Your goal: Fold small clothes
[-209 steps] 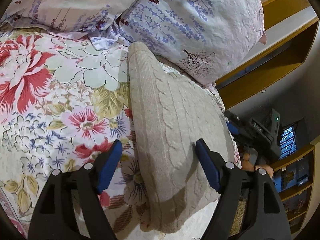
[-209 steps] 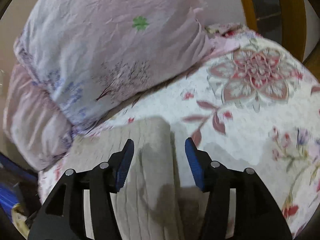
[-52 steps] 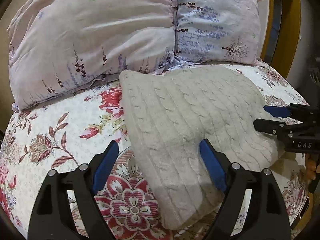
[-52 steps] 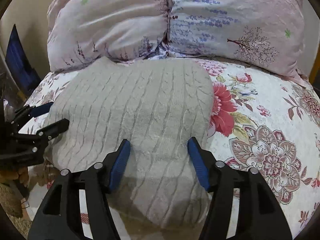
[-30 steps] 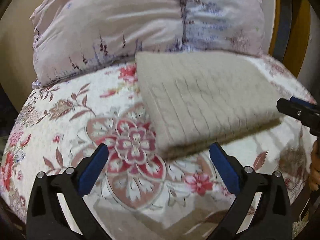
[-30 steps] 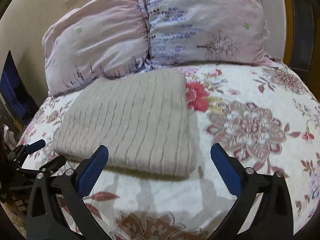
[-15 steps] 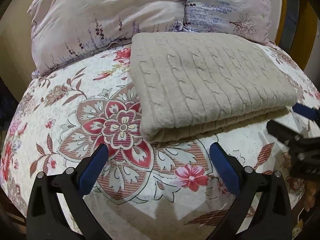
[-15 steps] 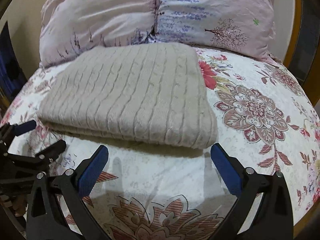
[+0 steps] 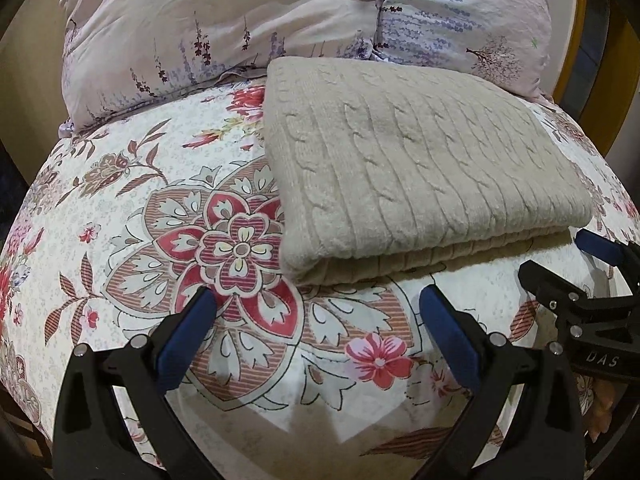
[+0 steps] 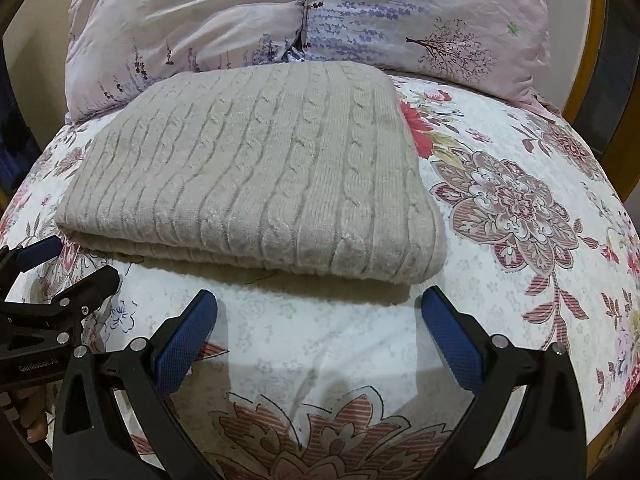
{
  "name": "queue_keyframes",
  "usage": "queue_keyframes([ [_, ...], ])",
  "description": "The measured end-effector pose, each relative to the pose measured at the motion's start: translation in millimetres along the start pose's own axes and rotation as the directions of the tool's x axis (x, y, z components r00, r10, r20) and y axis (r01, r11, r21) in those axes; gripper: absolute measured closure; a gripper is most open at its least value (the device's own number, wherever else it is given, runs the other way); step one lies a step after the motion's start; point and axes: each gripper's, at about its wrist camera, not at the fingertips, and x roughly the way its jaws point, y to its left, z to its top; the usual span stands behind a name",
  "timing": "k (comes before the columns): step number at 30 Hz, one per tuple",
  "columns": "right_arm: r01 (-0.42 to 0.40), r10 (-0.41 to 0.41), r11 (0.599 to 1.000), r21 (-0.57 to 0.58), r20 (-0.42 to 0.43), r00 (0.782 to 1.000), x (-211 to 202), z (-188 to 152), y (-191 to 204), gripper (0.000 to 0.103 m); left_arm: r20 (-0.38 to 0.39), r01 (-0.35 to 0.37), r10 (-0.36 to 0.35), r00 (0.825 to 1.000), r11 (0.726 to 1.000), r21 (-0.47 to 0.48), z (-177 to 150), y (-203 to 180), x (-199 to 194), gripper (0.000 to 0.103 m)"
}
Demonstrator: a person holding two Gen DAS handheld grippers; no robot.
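Observation:
A beige cable-knit sweater [image 9: 420,168] lies folded into a neat rectangle on the floral bedsheet [image 9: 168,216], its far edge against the pillows. It also shows in the right wrist view [image 10: 256,172]. My left gripper [image 9: 316,320] is open and empty, just in front of the sweater's near left corner. My right gripper [image 10: 318,320] is open and empty, just in front of the sweater's near right corner. The right gripper also shows at the right edge of the left wrist view [image 9: 568,268], and the left gripper at the left edge of the right wrist view [image 10: 68,264].
Two pale floral pillows [image 9: 248,24] stand against the headboard behind the sweater; they also show in the right wrist view [image 10: 360,12]. A wooden bed frame [image 9: 576,28] rises at the right. The bed's edges curve off on both sides.
Both grippers have let go of the sweater, opened wide and pulled back toward the near edge of the bed. The sweater has settled flat and folded.

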Motion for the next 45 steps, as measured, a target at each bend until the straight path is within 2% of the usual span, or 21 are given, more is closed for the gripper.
queue_keyframes([
  [45,0.007,-0.007,1.0,0.009,0.015,1.0,-2.1,-2.8,0.7,0.001,-0.006,-0.001,0.001,1.0,1.0,-0.004,0.5,0.3,1.3,0.002],
])
